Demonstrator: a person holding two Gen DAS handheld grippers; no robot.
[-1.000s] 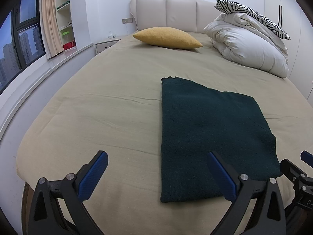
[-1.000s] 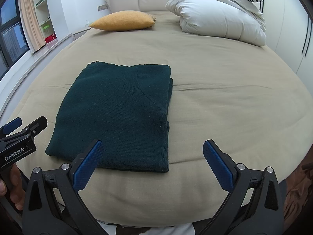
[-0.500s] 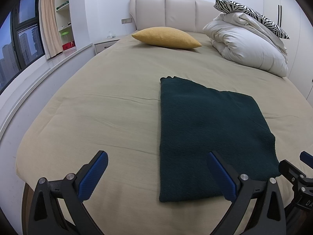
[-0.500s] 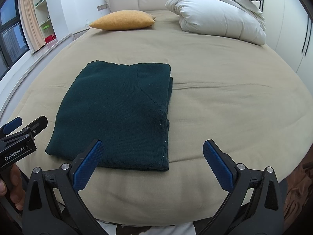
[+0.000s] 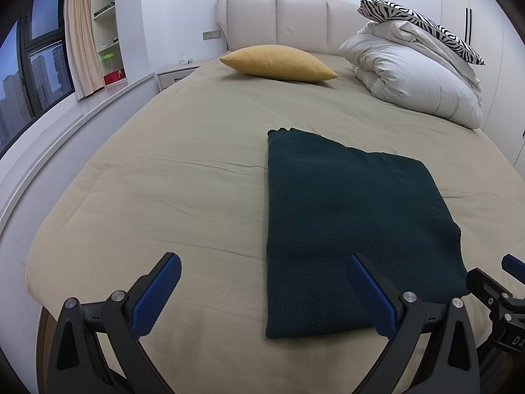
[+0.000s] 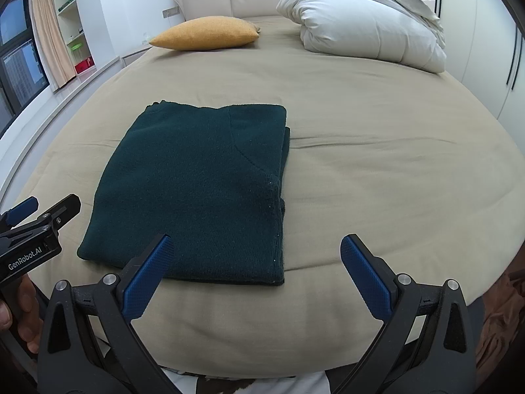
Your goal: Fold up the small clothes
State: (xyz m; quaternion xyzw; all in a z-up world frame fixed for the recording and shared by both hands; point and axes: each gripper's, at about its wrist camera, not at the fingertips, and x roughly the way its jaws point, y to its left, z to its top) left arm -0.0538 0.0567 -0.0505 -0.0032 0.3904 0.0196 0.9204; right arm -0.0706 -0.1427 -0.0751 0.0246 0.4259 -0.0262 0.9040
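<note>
A dark green knit garment (image 5: 344,216) (image 6: 203,190) lies folded into a flat rectangle on the beige bed (image 5: 183,170) (image 6: 377,164), near its foot. My left gripper (image 5: 262,287) hovers open over the bed's near edge, its right finger above the garment's near left corner. My right gripper (image 6: 256,269) hangs open above the garment's near right corner and holds nothing. The left gripper (image 6: 31,223) also shows at the right wrist view's left edge, held by a hand (image 6: 19,308). The right gripper's tip (image 5: 498,289) shows at the left wrist view's right edge.
A yellow pillow (image 5: 279,63) (image 6: 206,32) lies near the headboard (image 5: 285,19). A white duvet (image 5: 416,82) (image 6: 364,26) with a zebra-print pillow (image 5: 423,23) on top is piled at the far right. A window ledge (image 5: 65,115) and shelves run along the left.
Both grippers have barely shifted; the garment sits a touch lower and further left in the left wrist view. Nothing was grasped or released.
</note>
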